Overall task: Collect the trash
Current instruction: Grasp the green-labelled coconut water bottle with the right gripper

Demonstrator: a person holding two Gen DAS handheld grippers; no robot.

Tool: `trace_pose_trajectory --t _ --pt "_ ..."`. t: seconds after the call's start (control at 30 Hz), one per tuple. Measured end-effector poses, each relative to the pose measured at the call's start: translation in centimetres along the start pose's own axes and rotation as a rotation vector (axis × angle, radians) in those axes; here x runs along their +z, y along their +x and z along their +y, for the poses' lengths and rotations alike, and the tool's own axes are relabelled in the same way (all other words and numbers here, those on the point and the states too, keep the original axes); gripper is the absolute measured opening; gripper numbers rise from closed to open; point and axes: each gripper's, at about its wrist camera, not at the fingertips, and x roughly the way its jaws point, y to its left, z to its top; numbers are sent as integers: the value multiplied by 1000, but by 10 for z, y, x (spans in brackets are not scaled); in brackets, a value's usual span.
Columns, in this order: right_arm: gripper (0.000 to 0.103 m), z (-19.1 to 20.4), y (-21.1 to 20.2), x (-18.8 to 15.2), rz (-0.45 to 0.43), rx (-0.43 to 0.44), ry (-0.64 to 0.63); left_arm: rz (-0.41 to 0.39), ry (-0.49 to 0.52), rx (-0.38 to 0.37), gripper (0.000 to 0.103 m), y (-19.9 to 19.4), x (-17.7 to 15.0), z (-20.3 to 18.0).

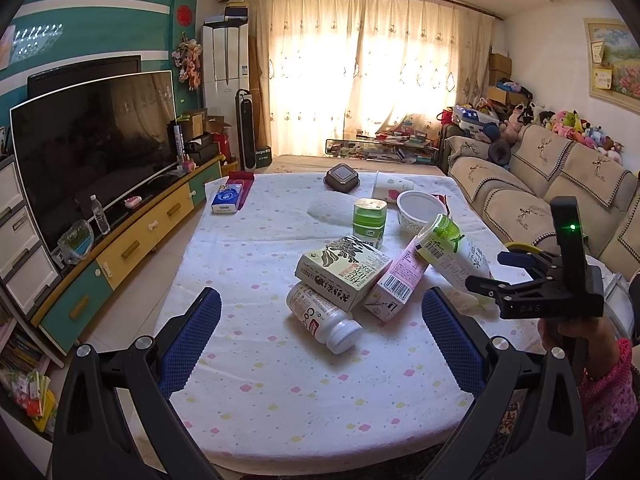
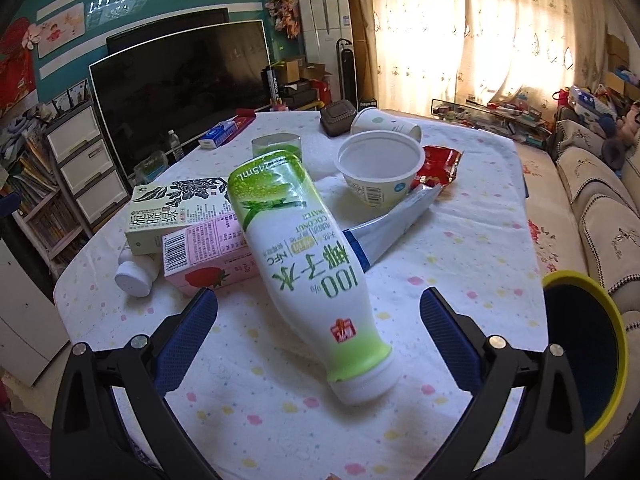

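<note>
Straddling the coconut water bottle (image 2: pixel 316 264), right tongs (image 2: pixel 318 320) gape; left tongs (image 1: pixel 320 320) likewise released.

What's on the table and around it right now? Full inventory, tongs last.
coconut water bottle: 1, white-green, lying tilted, resting on pink carton
pink carton: 1, lying left of bottle
tea box: 1, cream-green, behind carton
pill bottle: 1, white, lying under tea box
green jar: 1, upright, mid-table
plastic bowl: 1, white, empty
paper cup: 1, white, on its side
red wrapper: 1, beside bowl
grey tube: 1, flattened
tissue pack: 1, blue, far left
bin: 1, yellow rim, right of table
left tongs: open
right tongs: open, straddling bottle
</note>
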Motion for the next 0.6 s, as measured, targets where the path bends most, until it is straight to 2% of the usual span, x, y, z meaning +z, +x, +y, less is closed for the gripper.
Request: trace_pose_trajectory --t 0.03,0.1,0.17,0.2,0.37,0.6 --pt "95 0 4 2 6 8 -5 1 0 -1 99 1 0 0" --pt "82 -1 11 5 29 20 -4 4 -1 -5 99 3 -1 -1" --pt "64 -1 17 6 52 30 -5 5 1 -7 99 4 -1 -1" --pt "60 0 19 5 59 32 -8 6 2 -7 99 5 -2 -2" --pt "55 1 15 -1 53 71 15 8 -1 -7 99 6 -2 -1" --pt "54 -5 -6 -16 17 93 98 3 6 -17 99 7 -1 -3"
